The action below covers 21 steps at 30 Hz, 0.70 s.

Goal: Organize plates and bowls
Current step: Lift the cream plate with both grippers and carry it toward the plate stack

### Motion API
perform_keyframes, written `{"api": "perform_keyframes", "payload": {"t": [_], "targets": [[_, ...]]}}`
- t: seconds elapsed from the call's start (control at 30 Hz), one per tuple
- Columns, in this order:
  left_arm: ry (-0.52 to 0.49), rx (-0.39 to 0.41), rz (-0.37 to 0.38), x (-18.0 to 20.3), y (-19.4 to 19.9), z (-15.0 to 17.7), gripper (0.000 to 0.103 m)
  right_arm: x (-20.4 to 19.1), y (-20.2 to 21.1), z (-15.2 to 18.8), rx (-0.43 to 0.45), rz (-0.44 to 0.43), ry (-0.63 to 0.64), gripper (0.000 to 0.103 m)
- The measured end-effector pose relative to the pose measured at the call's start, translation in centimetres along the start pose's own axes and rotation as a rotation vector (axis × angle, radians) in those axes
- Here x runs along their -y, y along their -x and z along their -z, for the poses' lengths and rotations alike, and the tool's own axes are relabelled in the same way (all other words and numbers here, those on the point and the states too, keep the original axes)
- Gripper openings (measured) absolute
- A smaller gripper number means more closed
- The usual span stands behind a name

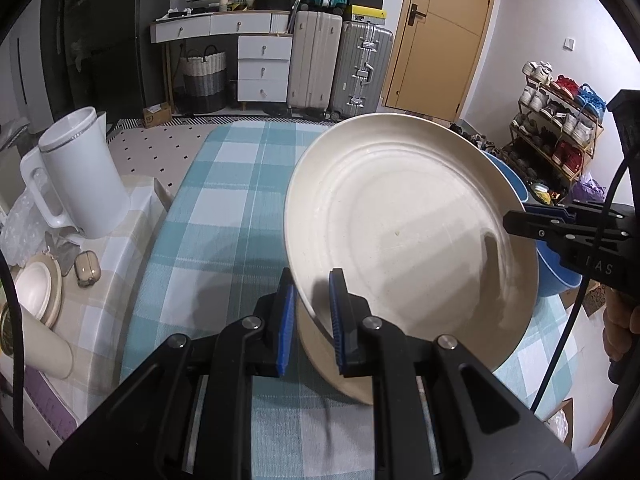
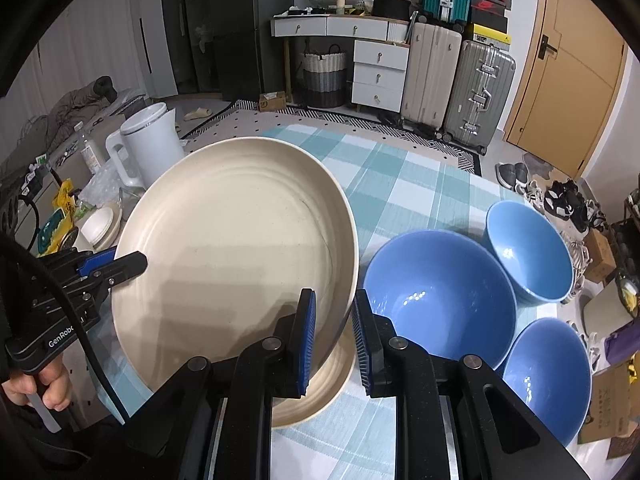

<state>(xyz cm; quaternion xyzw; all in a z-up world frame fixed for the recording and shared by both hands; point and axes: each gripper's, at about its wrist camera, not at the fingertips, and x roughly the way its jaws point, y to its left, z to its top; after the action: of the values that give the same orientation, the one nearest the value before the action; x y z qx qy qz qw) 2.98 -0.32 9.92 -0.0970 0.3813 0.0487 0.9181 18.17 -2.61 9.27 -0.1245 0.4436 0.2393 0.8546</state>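
A large cream plate (image 1: 400, 220) (image 2: 240, 248) hangs tilted above the checked tablecloth (image 1: 224, 208). My left gripper (image 1: 314, 320) is shut on its near rim, and the same gripper (image 2: 134, 262) shows in the right wrist view clamping the plate's left edge. My right gripper (image 2: 335, 336) is shut on the opposite rim; in the left wrist view it (image 1: 516, 222) shows at the plate's right edge. Part of a second cream plate (image 1: 340, 376) (image 2: 320, 396) lies on the cloth under the held one. Three blue bowls (image 2: 440, 292) (image 2: 528, 252) (image 2: 548, 376) stand to the right.
A white kettle (image 1: 80, 176) (image 2: 148, 144) and a small cream dish (image 1: 36, 296) sit on a side table at the left. A person's hand (image 2: 48, 388) grips the left tool. Suitcases, drawers and a shoe rack (image 1: 556, 132) stand beyond the table.
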Motion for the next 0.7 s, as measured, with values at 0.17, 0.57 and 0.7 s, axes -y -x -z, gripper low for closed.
{"api": "perform_keyframes", "payload": {"t": [0.17, 0.57, 0.7], "targets": [[-0.001, -0.014, 0.009, -0.2, -0.7, 1.1, 0.012, -0.2, -0.5, 0.8, -0.011, -0.001, -0.006, 0.019], [-0.005, -0.038, 0.011, -0.5, -2.3, 2.4, 0.012, 0.0, -1.8, 2.3, -0.023, -0.009, -0.023, 0.019], [-0.011, -0.039, 0.008, -0.5, -2.7, 2.5, 0.012, 0.1, -2.3, 2.6, -0.025, -0.011, -0.029, 0.020]]}}
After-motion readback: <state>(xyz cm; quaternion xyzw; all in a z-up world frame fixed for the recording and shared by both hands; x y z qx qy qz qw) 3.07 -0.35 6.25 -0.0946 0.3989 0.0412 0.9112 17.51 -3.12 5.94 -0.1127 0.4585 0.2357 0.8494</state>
